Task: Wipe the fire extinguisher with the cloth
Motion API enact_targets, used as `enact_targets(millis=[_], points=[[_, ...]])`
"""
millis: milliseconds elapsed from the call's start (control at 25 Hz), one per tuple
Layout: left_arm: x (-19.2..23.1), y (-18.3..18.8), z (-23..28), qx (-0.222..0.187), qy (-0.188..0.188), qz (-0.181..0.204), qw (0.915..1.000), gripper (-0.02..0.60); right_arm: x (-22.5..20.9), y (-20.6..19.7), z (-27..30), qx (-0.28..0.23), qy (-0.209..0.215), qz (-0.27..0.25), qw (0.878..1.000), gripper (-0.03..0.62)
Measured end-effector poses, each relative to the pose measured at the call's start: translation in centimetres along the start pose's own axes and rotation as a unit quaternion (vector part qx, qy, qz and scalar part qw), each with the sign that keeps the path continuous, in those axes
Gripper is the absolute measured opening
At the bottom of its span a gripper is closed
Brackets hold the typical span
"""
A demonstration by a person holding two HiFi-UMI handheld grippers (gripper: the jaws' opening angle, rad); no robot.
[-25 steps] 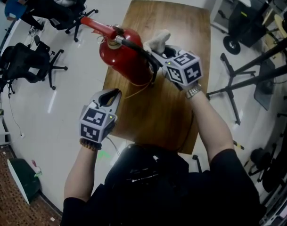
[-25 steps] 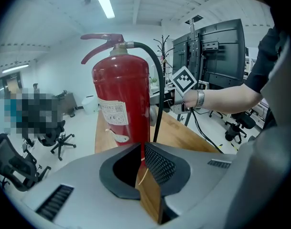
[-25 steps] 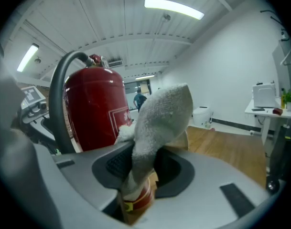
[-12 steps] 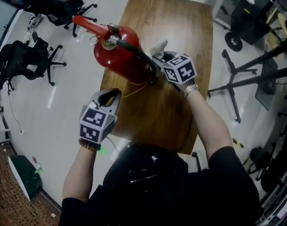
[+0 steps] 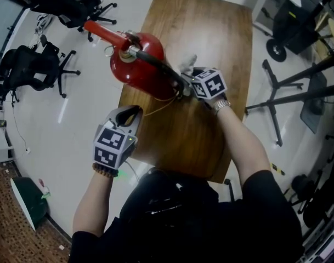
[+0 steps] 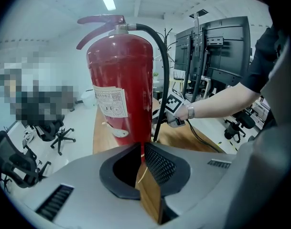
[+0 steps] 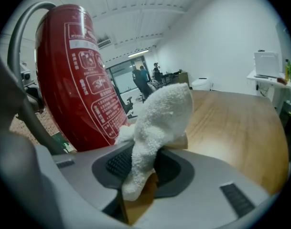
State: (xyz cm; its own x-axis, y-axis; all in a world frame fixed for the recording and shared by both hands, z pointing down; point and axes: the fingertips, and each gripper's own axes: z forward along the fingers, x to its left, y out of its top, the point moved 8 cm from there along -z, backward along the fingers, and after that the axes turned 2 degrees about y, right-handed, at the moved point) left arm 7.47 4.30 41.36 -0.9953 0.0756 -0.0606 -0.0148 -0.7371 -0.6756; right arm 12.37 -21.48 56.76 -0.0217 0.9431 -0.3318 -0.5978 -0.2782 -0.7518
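Red fire extinguisher (image 5: pixel 142 64) upright at desk (image 5: pixel 221 32) left edge. Right gripper (image 7: pixel 140 171) clamps white cloth (image 7: pixel 159 113) beside cylinder; press cloth flat, stroke along body, clear of hose (image 5: pixel 161 67). Left gripper (image 6: pixel 141 156) closed, empty; could steady cylinder.

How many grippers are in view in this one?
2. The left gripper is shut and empty over the table's left edge, facing the fire extinguisher. The right gripper, clamped on a white cloth, is low beside the extinguisher. None seem hidden.

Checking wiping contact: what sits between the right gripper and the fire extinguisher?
The white cloth, held in the right gripper, shown in the right gripper view.
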Motion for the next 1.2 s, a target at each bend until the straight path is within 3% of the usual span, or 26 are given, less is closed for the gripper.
enact_targets(millis=[280, 840, 1200], points=[[0.1, -0.2, -0.2, 0.005, 0.006, -0.002, 1.0000, 0.012, -1.0, -2.1, 1.5, 0.044, -0.004, 0.015, 0.999, 0.137], [-0.5, 0.5, -1.2, -0.009, 0.012, 0.005, 0.9999, 0.012, -1.4, -1.9, 1.7, 0.079, -0.015, 0.016, 0.997, 0.138], [-0.1, 0.2, -2.6, -0.034, 0.003, 0.014, 0.9993, 0.012, -0.9, 6.4, -6.6, -0.034, -0.068, -0.009, 0.997, 0.138]])
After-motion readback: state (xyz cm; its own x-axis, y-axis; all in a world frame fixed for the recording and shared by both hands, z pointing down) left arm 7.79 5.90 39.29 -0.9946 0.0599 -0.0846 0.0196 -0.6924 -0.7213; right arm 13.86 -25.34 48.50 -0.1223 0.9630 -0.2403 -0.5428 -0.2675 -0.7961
